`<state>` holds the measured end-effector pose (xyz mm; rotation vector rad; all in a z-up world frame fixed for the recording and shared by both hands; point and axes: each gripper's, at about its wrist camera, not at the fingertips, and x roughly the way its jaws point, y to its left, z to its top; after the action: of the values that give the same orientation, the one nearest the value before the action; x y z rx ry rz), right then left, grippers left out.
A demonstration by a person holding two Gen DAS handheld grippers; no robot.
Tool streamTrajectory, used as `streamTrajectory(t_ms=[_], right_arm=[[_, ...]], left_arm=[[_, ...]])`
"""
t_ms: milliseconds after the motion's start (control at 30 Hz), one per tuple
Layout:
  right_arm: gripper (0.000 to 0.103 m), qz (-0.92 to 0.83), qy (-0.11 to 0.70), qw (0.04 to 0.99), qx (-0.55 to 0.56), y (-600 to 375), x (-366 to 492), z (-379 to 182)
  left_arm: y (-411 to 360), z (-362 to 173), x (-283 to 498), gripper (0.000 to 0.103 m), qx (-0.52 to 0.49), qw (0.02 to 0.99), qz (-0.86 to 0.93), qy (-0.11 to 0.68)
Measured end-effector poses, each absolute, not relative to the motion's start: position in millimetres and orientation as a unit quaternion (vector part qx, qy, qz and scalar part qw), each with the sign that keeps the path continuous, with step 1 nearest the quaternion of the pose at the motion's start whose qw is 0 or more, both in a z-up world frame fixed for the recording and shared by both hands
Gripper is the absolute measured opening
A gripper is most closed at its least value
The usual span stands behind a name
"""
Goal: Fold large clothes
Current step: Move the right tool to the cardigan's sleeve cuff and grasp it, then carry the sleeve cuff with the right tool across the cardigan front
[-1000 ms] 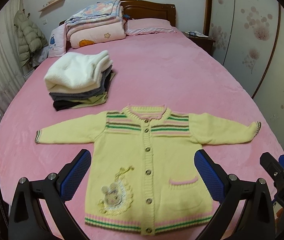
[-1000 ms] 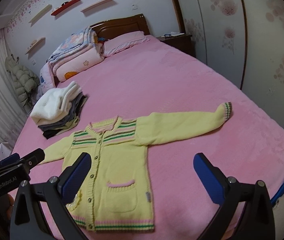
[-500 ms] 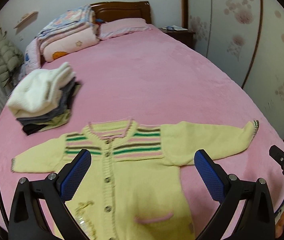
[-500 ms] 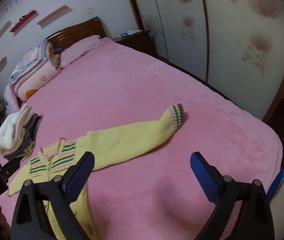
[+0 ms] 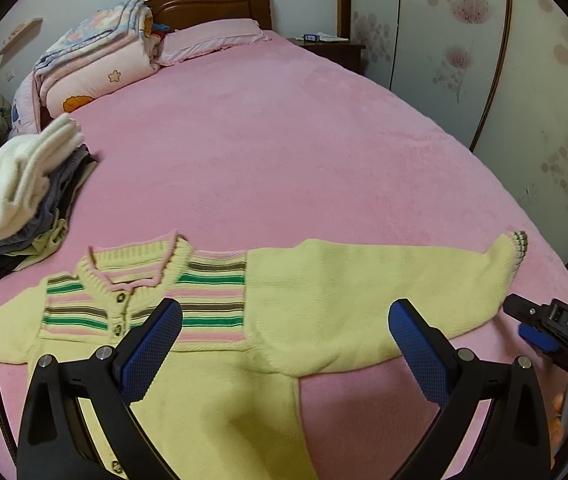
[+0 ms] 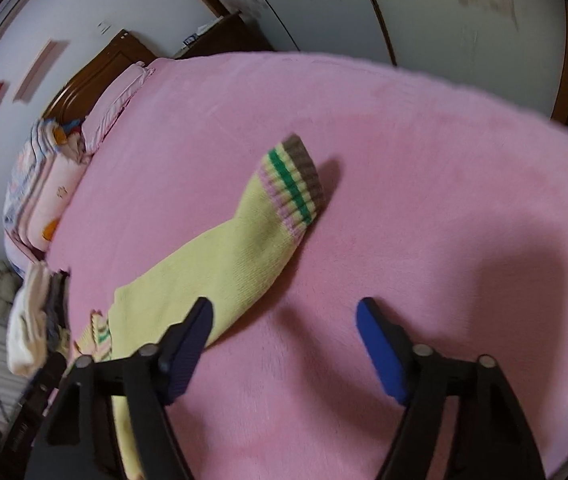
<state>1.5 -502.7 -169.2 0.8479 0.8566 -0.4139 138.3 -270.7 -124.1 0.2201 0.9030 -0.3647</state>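
Note:
A yellow knit cardigan (image 5: 316,300) with pink, green and brown stripes lies flat and face up on the pink bed (image 5: 284,152), sleeves spread. My left gripper (image 5: 286,336) is open and empty, low over the chest and right shoulder. My right gripper (image 6: 284,336) is open and empty, just short of the right sleeve (image 6: 223,256), whose striped cuff (image 6: 296,184) lies ahead of it. The right gripper's body also shows in the left wrist view (image 5: 560,328), beside the sleeve end.
A stack of folded clothes with a white one on top (image 5: 15,188) sits on the bed's left. Folded quilts (image 5: 95,56) and a pillow (image 5: 211,36) lie at the headboard. A nightstand (image 5: 328,46) and wardrobe doors (image 5: 484,60) stand to the right.
Both grippers have moved rightward and lower toward the cardigan's right sleeve. The right gripper has swung close to the cuff. The cardigan has not moved.

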Motion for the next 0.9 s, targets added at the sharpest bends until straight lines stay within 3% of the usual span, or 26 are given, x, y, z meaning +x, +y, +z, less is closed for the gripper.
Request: streamTrajectory(t_ms=[267,300,333,400,633,767,900], right_arm=[[0.064,-0.174,0.369,0.798,0.443,-517,6,-196],[0.06,-0.175,0.368,0.799,0.442,-517,9,-198],[0.053,-0.175,0.37,0.801,0.437,-515,13,-200],[0.012,-0.161,0.382,0.799,0.436,-514,22,-205],[0.011,-0.168,0.349,0.867,0.314,-467,24,-147],[0.011,-0.135,0.333,0.916,0.178,-403,39,-99],[0.015,-0.077,0.348,0.93,0.09,-341,65,-92]], left_arm=[[-286,-132,140,0.102,0.104,0.872,-0.185,0.442],[-288,-132,140,0.102,0.103,0.871,-0.186,0.443],[-289,-132,141,0.102,0.102,0.87,-0.187,0.445],[-289,-129,142,0.102,0.099,0.87,-0.187,0.446],[-248,-105,143,0.102,0.077,0.878,-0.174,0.439],[-188,-87,147,0.102,0.034,0.891,-0.138,0.432],[-120,-81,154,0.102,-0.007,0.898,-0.089,0.43]])
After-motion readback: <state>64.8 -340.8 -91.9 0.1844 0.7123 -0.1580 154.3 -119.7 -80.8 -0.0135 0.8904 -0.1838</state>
